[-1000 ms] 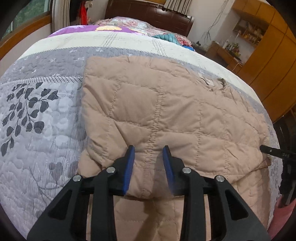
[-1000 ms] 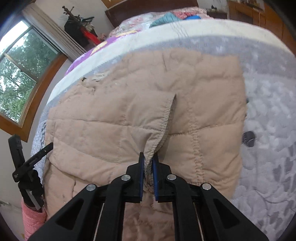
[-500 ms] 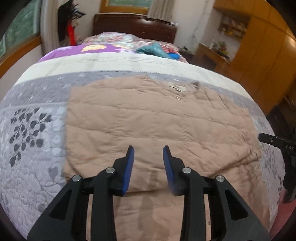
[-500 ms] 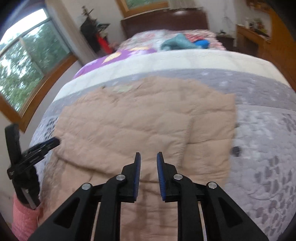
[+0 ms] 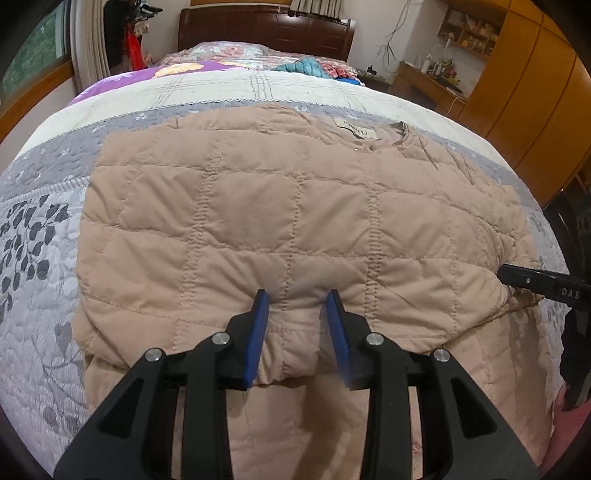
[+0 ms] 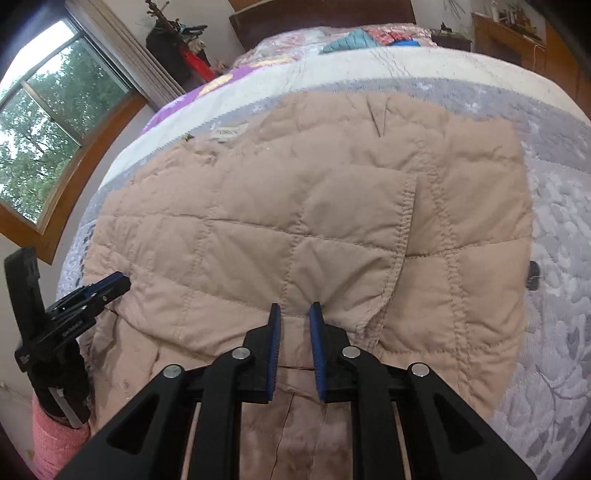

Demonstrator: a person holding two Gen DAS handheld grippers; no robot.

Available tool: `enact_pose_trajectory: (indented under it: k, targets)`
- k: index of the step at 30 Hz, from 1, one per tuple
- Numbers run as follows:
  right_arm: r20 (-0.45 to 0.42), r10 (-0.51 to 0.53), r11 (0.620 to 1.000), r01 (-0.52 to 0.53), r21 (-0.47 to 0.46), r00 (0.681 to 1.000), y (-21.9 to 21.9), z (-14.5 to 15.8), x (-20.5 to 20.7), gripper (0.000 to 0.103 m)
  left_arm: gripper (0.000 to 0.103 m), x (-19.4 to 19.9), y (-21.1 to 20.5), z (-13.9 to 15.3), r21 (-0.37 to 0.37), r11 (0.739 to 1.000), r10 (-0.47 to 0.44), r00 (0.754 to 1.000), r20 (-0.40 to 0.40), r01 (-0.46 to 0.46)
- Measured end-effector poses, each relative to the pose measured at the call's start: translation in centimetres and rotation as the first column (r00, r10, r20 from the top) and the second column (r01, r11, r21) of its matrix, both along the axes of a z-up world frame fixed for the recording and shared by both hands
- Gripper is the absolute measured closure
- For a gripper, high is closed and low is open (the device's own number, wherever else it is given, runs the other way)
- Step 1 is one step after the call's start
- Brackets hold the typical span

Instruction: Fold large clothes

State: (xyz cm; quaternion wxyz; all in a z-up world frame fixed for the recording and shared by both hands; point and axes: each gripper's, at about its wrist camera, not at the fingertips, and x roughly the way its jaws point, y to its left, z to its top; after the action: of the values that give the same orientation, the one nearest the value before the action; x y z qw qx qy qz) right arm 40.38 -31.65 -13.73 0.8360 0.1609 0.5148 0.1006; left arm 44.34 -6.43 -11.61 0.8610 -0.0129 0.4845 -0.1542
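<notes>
A second ago a fold of the quilted beige jacket (image 6: 303,221) was pinched between the jaws of the right gripper (image 6: 294,314); that fold has since been let go and now lies flat on the jacket, and the jaws, which have just been opening, are parted with nothing between them. The left gripper (image 5: 297,299) is held parted above the jacket's near folded edge as it was before, gripping nothing. The jacket is spread on the grey floral bedspread (image 5: 33,266), with a folded upper layer laid over a lower one. The lower layer is cut off below both grippers, and the lettering on the neck label (image 5: 355,129) cannot be read. The long axis of the jacket runs across the bed, with the neckline at the far edge, towards the headboard (image 5: 266,33).
</notes>
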Motion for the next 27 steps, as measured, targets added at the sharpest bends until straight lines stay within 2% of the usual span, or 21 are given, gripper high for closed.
enact_pose_trajectory:
  k: [2,4,6,11,13,16,21,24,27]
  targets:
    - [0.060,0.010,1.000,-0.011,0.021,0.998,-0.7,1.8,-2.1,0.084,0.071,-0.8,0.7,1.2,-0.021,1.000,0.011,1.000,-0.001,-0.011]
    - [0.111,0.029,0.999,-0.032,0.027,0.993,-1.4,3.3,-4.7,0.078,0.069,-2.9,1.9,2.7,-0.035,0.999,0.003,1.000,0.018,-0.003]
    - [0.145,0.038,0.999,-0.041,0.021,0.989,-2.4,4.3,-8.4,0.072,0.053,-6.3,4.1,4.6,-0.029,0.999,-0.015,0.997,0.070,0.017]
    - [0.147,0.045,0.999,-0.045,-0.006,0.988,-4.3,3.7,-17.0,0.061,0.037,-14.1,10.4,6.1,0.008,1.000,0.010,0.995,0.101,-0.011]
    - [0.144,0.029,1.000,-0.029,-0.006,0.989,-5.3,3.0,-20.7,0.051,0.036,-17.0,12.9,5.7,0.011,0.999,0.038,0.996,0.085,-0.039]
    - [0.116,-0.003,0.999,-0.002,0.047,0.993,-6.6,1.6,-24.9,0.043,0.034,-20.8,16.0,4.5,-0.022,0.997,0.080,0.996,0.043,-0.079]
    - [0.069,-0.009,0.996,0.003,0.085,0.998,-7.4,-0.6,-29.8,0.043,0.034,-25.6,19.0,2.0,-0.083,0.988,0.129,0.992,-0.012,-0.129]
    - [0.060,-0.014,0.995,0.007,0.102,0.998,-7.6,-1.4,-31.3,0.043,0.034,-27.0,19.6,0.8,-0.116,0.983,0.137,0.990,-0.034,-0.140]
    - [0.046,-0.004,0.987,-0.004,0.158,0.999,-8.2,-2.2,-32.1,0.043,0.034,-27.4,19.7,0.0,-0.162,0.978,0.120,0.991,-0.057,-0.128]
